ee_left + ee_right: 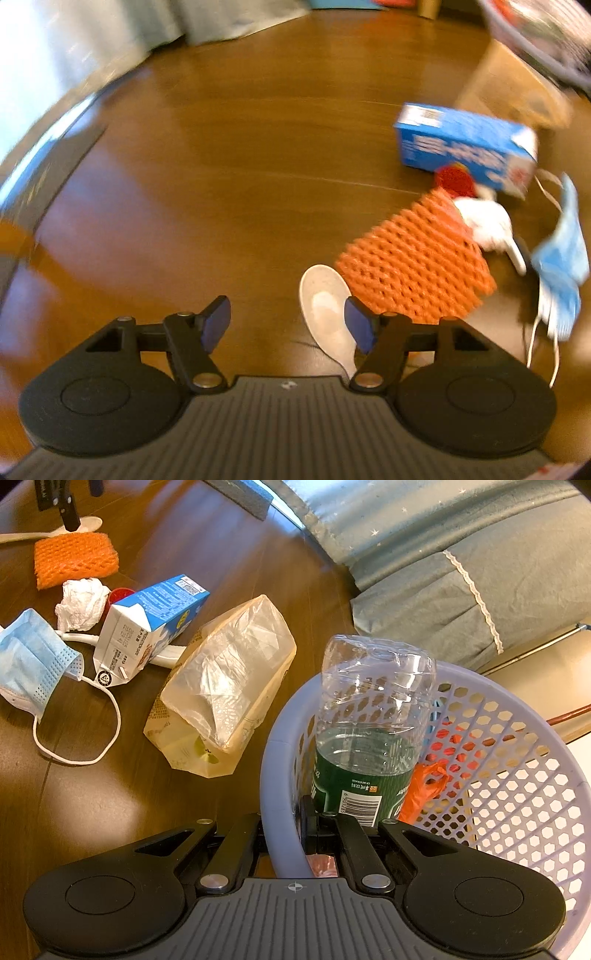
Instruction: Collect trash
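In the right wrist view, going left to right across the wooden floor (229, 565): a blue mask (31, 661) lies at the far left with its ear loop trailing. Just beside it sits a crumpled tissue (79, 603), and beyond that an orange foam net (75, 557) with a white spoon (86, 523) touching its far edge. A blue carton (147, 627) lies on its side over a second white utensil, then a clear bag (225, 686), then the lavender basket (280, 760) with a bottle (369, 731) standing in it.

The left gripper (290, 326) hangs wide open over the spoon's bowl, nothing between its pads. The right gripper (284, 834) is closed narrow on the basket's near rim, 1 finger inside and 1 outside.

All of this litter looks light. The net is soft and will crush, so a pinch at its near edge should do. The spoon seems stiff, thin and slick; taking its handle across the narrow width is the safer hold. The motion-blurred left view hides finer detail.
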A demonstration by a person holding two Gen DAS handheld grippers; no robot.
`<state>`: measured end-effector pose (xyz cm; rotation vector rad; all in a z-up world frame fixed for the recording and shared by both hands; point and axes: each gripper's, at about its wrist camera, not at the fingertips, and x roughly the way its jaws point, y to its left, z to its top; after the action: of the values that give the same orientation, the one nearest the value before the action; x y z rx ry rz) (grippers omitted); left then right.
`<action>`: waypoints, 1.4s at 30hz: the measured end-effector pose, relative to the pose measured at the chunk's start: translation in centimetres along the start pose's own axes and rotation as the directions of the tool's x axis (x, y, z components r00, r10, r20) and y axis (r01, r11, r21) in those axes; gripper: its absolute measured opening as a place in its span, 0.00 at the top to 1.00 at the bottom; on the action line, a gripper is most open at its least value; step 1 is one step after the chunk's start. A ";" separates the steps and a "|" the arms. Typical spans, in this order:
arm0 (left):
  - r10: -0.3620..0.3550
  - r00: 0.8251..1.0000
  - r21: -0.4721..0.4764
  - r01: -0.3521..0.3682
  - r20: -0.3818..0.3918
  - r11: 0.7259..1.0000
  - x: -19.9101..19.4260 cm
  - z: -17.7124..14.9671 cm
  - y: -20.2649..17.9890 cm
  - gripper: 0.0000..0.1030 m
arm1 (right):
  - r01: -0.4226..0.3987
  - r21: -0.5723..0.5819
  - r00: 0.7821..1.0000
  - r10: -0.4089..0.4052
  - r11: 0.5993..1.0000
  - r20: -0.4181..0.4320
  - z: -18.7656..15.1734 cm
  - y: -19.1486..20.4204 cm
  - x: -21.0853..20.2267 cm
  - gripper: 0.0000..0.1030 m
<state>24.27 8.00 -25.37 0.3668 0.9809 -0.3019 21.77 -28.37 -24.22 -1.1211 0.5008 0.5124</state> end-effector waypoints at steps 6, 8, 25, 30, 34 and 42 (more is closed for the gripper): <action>-0.017 0.999 -0.097 0.011 -0.052 0.995 0.6 -0.2 -1.0 0.47 | -0.001 -0.001 1.000 0.001 1.000 -0.001 0.0 0.0 0.1 1.00; -0.009 0.999 -0.076 0.005 -0.050 0.997 0.9 -0.2 -1.3 0.49 | -0.001 -0.003 1.000 0.001 1.000 -0.001 -0.1 0.0 0.1 1.00; -0.026 1.000 0.091 0.025 0.013 0.996 1.2 -0.9 -2.3 0.72 | 0.001 0.005 1.000 -0.001 1.000 -0.003 0.1 0.1 0.2 1.00; -0.044 0.999 -0.073 0.043 -0.020 0.996 1.1 -1.1 -1.0 0.69 | 0.001 0.004 1.000 -0.001 1.000 -0.003 0.1 0.1 0.2 1.00; -0.077 0.997 -0.168 0.072 -0.028 0.983 1.2 -1.1 -0.1 0.69 | 0.000 0.003 1.000 0.000 1.000 -0.003 0.1 0.1 0.1 1.00; -0.066 0.997 -0.153 0.061 -0.033 0.986 1.4 -0.2 0.0 0.74 | -0.001 0.005 1.000 0.001 1.000 -0.004 0.1 0.2 0.2 1.00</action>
<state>24.85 7.99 -26.67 0.2035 1.0474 -0.2770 21.74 -28.20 -24.46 -1.1174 0.5057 0.5092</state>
